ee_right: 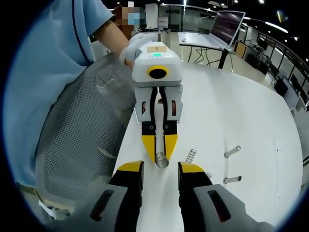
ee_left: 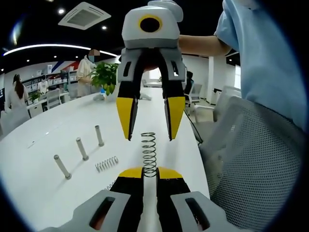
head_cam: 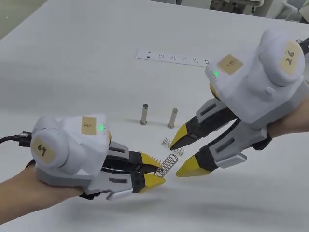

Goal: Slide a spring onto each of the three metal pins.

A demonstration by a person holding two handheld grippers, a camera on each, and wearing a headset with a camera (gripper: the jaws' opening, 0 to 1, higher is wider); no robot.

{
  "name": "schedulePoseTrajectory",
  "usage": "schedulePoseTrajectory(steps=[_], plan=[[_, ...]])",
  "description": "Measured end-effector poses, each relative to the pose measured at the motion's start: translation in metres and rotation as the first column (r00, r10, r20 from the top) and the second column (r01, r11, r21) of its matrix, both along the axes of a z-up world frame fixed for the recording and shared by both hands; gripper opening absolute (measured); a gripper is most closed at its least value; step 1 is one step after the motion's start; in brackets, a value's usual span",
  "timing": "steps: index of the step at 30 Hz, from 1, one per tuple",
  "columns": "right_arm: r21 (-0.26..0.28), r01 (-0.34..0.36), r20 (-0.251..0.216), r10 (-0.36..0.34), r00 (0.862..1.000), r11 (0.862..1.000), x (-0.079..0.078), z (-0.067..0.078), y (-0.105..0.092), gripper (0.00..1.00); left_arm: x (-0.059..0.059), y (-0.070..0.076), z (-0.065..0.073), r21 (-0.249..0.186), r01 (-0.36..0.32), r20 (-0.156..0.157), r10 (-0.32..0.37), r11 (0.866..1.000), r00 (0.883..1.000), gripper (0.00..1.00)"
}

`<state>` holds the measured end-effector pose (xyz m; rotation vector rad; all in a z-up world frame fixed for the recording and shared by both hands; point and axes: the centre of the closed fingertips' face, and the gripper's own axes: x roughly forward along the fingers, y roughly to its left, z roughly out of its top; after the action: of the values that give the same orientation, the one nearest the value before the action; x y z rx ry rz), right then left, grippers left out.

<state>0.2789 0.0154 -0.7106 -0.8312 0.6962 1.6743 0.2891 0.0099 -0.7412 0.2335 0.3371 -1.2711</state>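
A white counter point(head_cam: 72, 58) carries everything; the right claw point(head_cam: 175, 159) hangs over it, jaws apart, yellow tips either side of the free end of the held spring point(head_cam: 166, 164); whether they touch it is hard to tell; the left claw point(ee_left: 149, 172) is clamped on the spring's other end, close to the counter's near edge; a power strip point(head_cam: 171, 58) lies toward the far edge; three metal pins point(ee_left: 82, 148) stand upright in a row nearer the middle; a loose spring point(ee_left: 107, 163) lies flat between pins and claws; the held spring is thin silvery wire with open coils.
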Motion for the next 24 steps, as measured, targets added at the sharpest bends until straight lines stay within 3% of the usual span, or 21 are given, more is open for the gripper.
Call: schedulePoseTrajectory(steps=[11,24], plan=[[-0.039,-0.046,0.03,0.047,0.998,0.998,0.001,-0.008,0.001,0.19,-0.001,-0.004,0.0,0.006,0.014,-0.007,-0.014,1.0,1.0,0.01],[-0.055,-0.067,0.023,0.068,0.997,0.996,-0.001,-0.015,0.004,0.14,-0.002,-0.006,0.001,0.011,0.023,-0.007,-0.023,1.0,1.0,0.01]])
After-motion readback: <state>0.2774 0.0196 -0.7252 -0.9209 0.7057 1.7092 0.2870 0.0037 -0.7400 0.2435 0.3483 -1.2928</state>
